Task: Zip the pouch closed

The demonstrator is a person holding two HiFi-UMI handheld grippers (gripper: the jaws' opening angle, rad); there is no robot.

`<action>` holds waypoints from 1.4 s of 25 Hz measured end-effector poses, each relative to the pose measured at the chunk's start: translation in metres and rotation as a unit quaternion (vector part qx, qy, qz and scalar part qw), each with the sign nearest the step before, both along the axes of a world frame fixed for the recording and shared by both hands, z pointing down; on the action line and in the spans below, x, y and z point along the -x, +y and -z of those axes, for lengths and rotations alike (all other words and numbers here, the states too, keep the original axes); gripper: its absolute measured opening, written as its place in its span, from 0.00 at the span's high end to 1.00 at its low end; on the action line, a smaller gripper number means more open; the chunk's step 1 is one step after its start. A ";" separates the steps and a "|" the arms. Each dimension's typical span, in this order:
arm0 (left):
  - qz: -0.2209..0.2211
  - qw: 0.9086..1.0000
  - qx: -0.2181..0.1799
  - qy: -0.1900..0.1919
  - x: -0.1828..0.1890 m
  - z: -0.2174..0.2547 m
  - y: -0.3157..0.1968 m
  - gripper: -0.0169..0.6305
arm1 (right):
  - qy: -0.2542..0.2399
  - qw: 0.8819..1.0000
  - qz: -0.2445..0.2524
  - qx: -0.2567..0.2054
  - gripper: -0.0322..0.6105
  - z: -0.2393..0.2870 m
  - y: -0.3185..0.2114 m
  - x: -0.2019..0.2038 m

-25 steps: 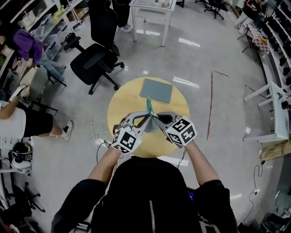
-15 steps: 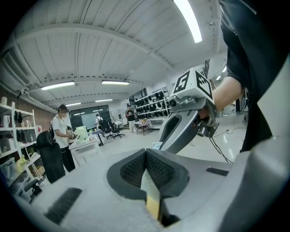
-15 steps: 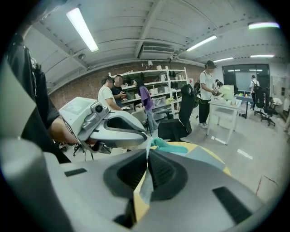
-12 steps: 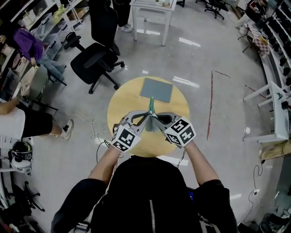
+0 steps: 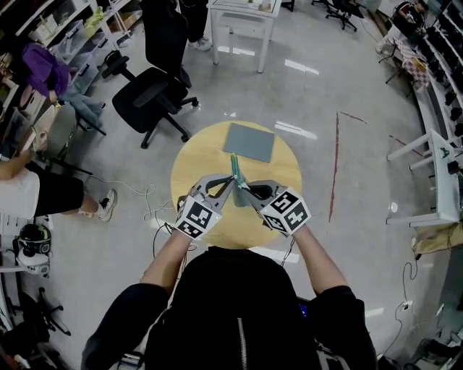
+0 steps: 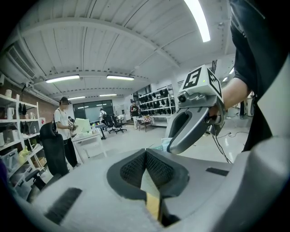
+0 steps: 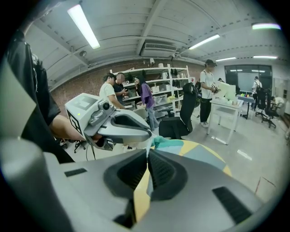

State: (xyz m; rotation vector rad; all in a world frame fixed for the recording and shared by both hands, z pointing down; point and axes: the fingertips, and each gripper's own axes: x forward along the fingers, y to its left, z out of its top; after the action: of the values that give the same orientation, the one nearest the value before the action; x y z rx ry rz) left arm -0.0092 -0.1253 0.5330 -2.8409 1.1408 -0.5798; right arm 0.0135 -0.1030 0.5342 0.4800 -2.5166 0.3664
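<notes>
A teal pouch is held edge-on above the round yellow table, between the tips of both grippers. My left gripper comes in from the left and is shut on the pouch's near end. My right gripper meets it from the right, also shut on the pouch. In the left gripper view the jaws are pressed together, with a sliver of teal pouch just past them. In the right gripper view the jaws pinch a thin pale edge, and the teal pouch runs on beyond. The zipper itself is hidden.
A grey mat lies on the far half of the table. A black office chair stands beyond the table at the left, and a white table further back. People sit at the left edge. Cables lie on the floor.
The left gripper has rolled slightly. The pouch's teal strip now stands a little further left and looks longer. Both hands have stayed almost in place.
</notes>
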 end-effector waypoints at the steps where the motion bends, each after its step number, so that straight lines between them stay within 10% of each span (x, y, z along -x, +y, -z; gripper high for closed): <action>1: 0.001 1.000 0.003 0.000 0.001 -0.001 0.000 0.97 | 0.000 1.000 0.000 0.000 0.93 0.000 0.000 0.000; 35: 0.054 0.997 0.049 0.010 0.042 -0.021 -0.006 0.97 | 0.010 1.000 0.003 0.014 0.93 -0.007 0.019 -0.005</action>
State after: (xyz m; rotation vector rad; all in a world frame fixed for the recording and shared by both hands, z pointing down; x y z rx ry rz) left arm -0.0510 -0.1311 0.5541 -2.8867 1.3111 -0.6311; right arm 0.0188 -0.0841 0.5416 0.4634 -2.4892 0.3920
